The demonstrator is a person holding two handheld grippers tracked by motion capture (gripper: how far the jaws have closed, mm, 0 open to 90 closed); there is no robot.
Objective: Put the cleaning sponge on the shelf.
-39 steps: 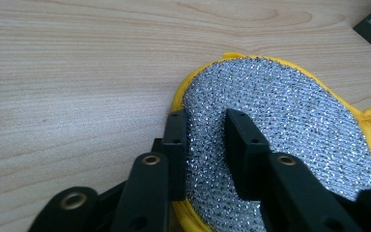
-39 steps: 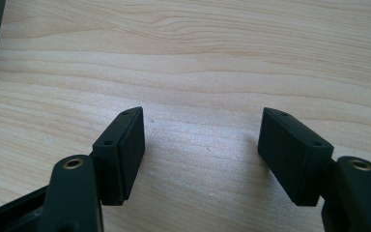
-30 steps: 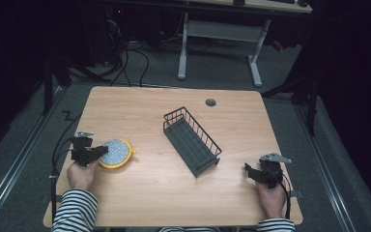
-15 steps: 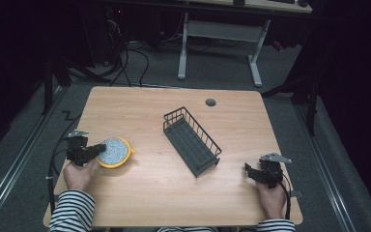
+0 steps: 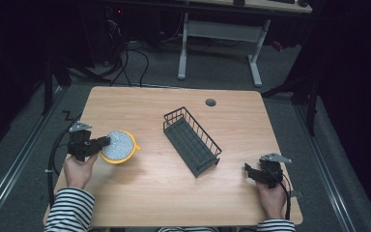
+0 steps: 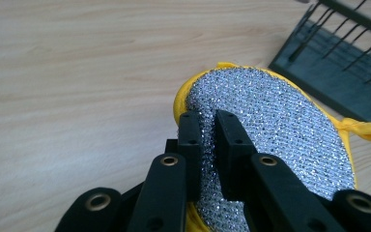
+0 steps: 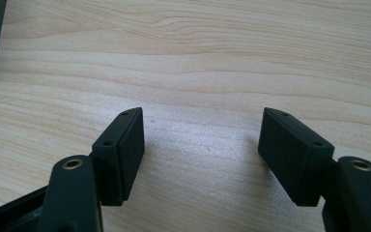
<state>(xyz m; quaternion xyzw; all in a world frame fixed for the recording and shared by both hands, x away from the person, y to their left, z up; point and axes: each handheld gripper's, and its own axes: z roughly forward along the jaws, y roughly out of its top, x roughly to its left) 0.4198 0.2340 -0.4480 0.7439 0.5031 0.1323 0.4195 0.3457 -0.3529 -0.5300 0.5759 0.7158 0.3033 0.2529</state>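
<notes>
left gripper (image 6: pixel 207 126) grasping scrubber (image 6: pixel 280 130) edge | right gripper (image 7: pixel 200 140) released over table (image 7: pixel 212 48)

one table (image 5: pixel 149 193). one dark wire rack (image 5: pixel 192 140). one yellow scrubber with silver mesh face (image 5: pixel 118 146). two tools: left tool (image 5: pixel 104 141), right tool (image 5: pixel 247 169). two hands: left hand (image 5: pixel 78 169), right hand (image 5: pixel 270 198). two striped sleeves, one at each bottom corner. one round grommet hole (image 5: pixel 210 102) in the table top. one white-legged desk frame (image 5: pixel 220 46) behind.
</notes>
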